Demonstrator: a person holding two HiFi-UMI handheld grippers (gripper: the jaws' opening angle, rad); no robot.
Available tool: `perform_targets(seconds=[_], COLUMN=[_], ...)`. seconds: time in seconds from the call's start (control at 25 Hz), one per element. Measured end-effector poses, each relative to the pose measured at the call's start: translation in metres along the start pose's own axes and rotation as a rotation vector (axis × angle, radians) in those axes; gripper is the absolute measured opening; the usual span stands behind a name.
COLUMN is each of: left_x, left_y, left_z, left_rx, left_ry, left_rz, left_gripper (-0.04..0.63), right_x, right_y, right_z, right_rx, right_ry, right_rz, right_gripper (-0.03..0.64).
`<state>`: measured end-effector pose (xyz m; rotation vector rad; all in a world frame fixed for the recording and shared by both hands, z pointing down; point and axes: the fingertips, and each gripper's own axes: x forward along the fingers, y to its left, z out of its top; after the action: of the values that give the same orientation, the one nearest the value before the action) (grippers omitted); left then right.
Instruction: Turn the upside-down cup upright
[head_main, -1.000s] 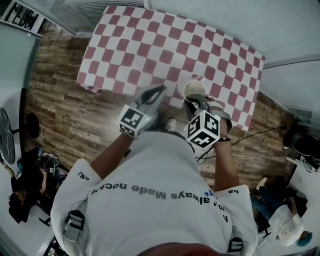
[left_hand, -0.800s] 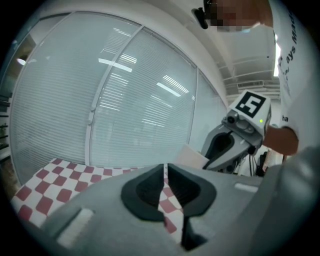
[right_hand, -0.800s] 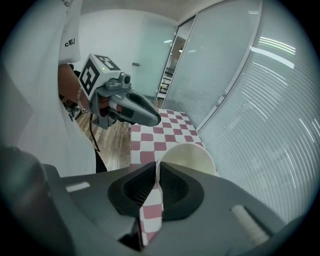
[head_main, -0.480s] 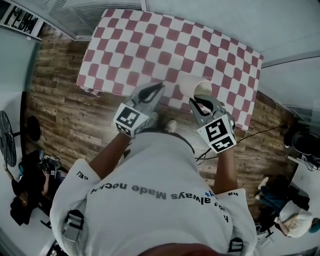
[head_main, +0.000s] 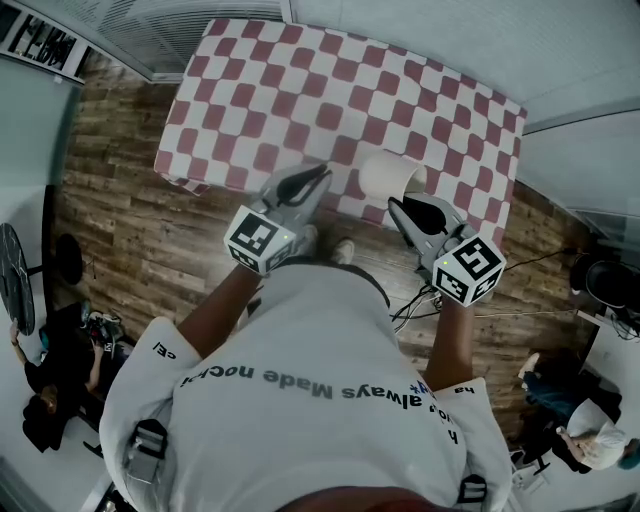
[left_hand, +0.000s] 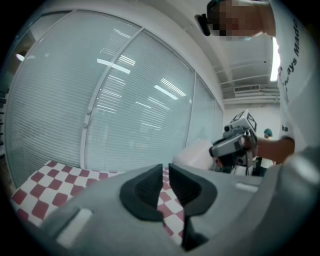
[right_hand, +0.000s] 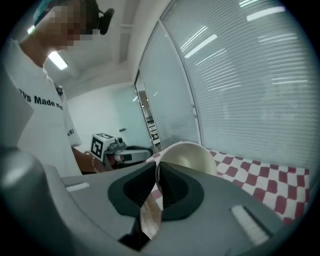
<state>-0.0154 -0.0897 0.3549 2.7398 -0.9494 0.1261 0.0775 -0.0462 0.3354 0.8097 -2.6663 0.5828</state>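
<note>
The right gripper (head_main: 398, 206) has its 2 fingers clenched on the thin wall of the cream-white paper cup (head_main: 388, 173), 1 finger on each side of it. In the right gripper view the wall runs down through the slit between those fingers (right_hand: 170, 187), and the cup's rounded body (right_hand: 189, 157) stands just beyond them.

From the head view the cup is tipped onto its side in the air, over the near edge of the desk under its red-and-white checked cloth (head_main: 300, 90). It seems to be clear of the cloth, though this steep angle leaves that uncertain.

The left gripper (head_main: 318, 176) is held apart to the cup's left, also over the near edge. Its 2 fingers (left_hand: 145, 192) are closed together with nothing between them. The left gripper view shows the cup (left_hand: 196, 155) and the right gripper (left_hand: 235, 144) off to the side.
</note>
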Motion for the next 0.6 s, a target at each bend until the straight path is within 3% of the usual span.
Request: perform_targets(seconds=[0.4, 0.6], left_x=[-0.002, -0.004], left_y=[-0.004, -0.005], left_z=[0.005, 0.003], left_rx=[0.002, 0.016], left_ry=[-0.009, -0.017], left_rz=[-0.049, -0.083], left_gripper=[0.051, 0.061], right_x=[-0.023, -0.034], right_y=[0.008, 0.01], right_z=[0.02, 0.027], right_rx=[0.284, 0.49], right_ry=[-0.252, -0.386], right_rz=[0.211, 0.377], right_gripper=[0.023, 0.023])
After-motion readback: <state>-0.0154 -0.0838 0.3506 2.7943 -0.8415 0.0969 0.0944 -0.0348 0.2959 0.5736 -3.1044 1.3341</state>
